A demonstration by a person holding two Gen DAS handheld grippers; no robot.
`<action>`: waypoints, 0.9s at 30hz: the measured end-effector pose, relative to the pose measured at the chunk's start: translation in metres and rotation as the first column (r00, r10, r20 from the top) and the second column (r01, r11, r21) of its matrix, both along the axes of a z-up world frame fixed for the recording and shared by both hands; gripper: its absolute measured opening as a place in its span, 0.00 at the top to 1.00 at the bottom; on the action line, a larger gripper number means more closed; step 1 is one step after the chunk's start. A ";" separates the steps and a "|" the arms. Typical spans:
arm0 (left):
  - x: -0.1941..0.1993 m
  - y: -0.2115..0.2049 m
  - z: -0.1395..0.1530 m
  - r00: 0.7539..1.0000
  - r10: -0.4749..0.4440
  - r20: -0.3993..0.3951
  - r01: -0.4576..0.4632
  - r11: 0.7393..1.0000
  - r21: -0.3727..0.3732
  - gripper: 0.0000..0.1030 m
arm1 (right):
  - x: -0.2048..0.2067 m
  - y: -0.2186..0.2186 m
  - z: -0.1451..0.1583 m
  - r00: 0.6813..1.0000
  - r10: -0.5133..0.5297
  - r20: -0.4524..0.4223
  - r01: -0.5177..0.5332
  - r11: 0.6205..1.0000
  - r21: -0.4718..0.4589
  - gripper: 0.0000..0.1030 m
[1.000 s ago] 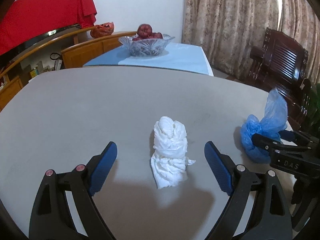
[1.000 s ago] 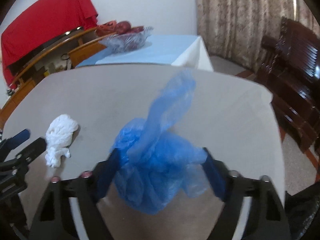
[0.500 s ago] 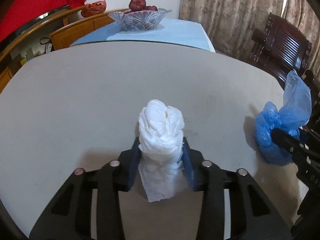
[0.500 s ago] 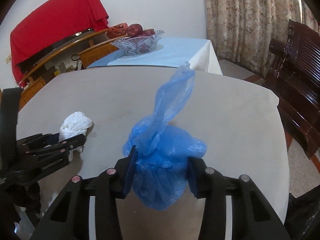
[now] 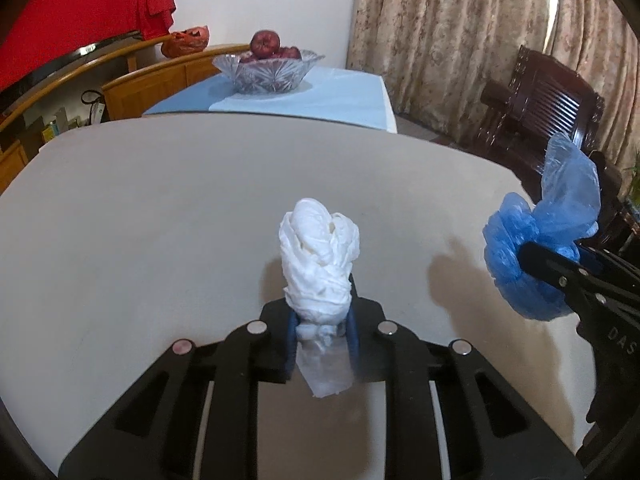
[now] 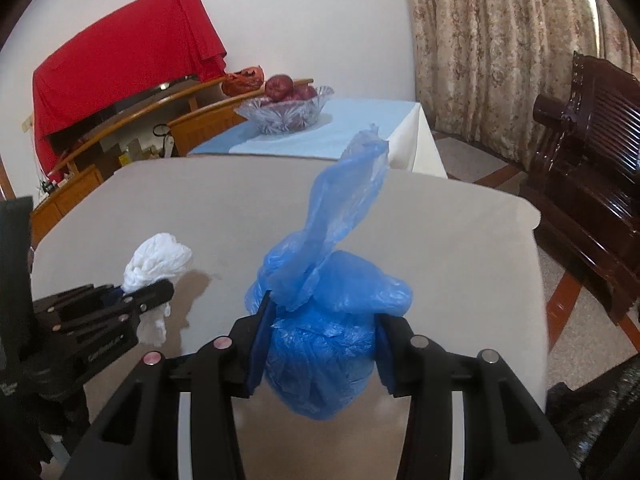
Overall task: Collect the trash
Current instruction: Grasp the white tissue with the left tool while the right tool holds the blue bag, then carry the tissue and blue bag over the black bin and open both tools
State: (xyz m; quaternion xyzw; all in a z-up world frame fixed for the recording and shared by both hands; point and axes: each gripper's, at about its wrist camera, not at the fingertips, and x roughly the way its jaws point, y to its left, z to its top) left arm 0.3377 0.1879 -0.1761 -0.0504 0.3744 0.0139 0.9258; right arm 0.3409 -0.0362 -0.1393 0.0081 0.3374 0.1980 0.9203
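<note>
My left gripper (image 5: pixel 322 326) is shut on a crumpled white paper wad (image 5: pixel 318 256) and holds it off the grey table (image 5: pixel 160 208); its shadow lies on the table. The wad also shows in the right wrist view (image 6: pixel 156 258), with the left gripper (image 6: pixel 120 300) at the left. My right gripper (image 6: pixel 320 344) is shut on a knotted blue plastic bag (image 6: pixel 332 316) and holds it above the table. The bag also shows at the right of the left wrist view (image 5: pixel 536 248), with the right gripper (image 5: pixel 560 272) around it.
Behind the grey table stands a second table with a light blue cloth (image 5: pixel 320 96) and a glass fruit bowl (image 5: pixel 266 70). Dark wooden chairs (image 6: pixel 588 160) stand to the right. A wooden sideboard (image 6: pixel 132 128) and a red cloth (image 6: pixel 120 64) are at the back left.
My left gripper closed on the white wad and lifted it off the table. My right gripper tightened on the blue bag and raised it too.
</note>
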 end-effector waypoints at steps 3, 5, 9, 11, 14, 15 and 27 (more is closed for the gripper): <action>-0.014 -0.007 0.012 1.000 0.000 0.017 0.000 1.000 -0.007 0.82 | -0.010 -0.007 0.010 1.000 -0.002 0.013 0.002 1.000 0.007 0.57; -0.024 -0.015 0.020 1.000 -0.002 0.025 0.002 1.000 0.009 0.82 | -0.017 -0.012 0.015 1.000 -0.001 0.014 0.000 1.000 0.008 0.57; -0.043 -0.027 0.034 0.999 -0.008 0.052 0.007 1.000 0.016 0.82 | -0.033 -0.020 0.025 1.000 0.001 0.026 -0.002 1.000 0.011 0.57; -0.053 -0.034 0.041 0.998 -0.012 0.061 0.011 1.000 0.021 0.82 | -0.042 -0.027 0.031 0.999 0.000 0.032 0.000 1.000 0.018 0.57; -0.062 -0.041 0.049 0.997 -0.022 0.068 0.021 1.000 0.021 0.82 | -0.055 -0.035 0.038 0.999 -0.003 0.041 0.002 1.000 0.027 0.57; -0.066 -0.045 0.052 0.997 -0.025 0.073 0.024 0.999 0.023 0.82 | -0.059 -0.039 0.041 0.999 -0.004 0.046 0.003 1.000 0.030 0.57; -0.112 -0.088 0.082 0.992 -0.061 0.114 0.061 0.998 0.004 0.82 | -0.109 -0.073 0.069 0.996 -0.009 0.090 0.005 0.999 0.049 0.57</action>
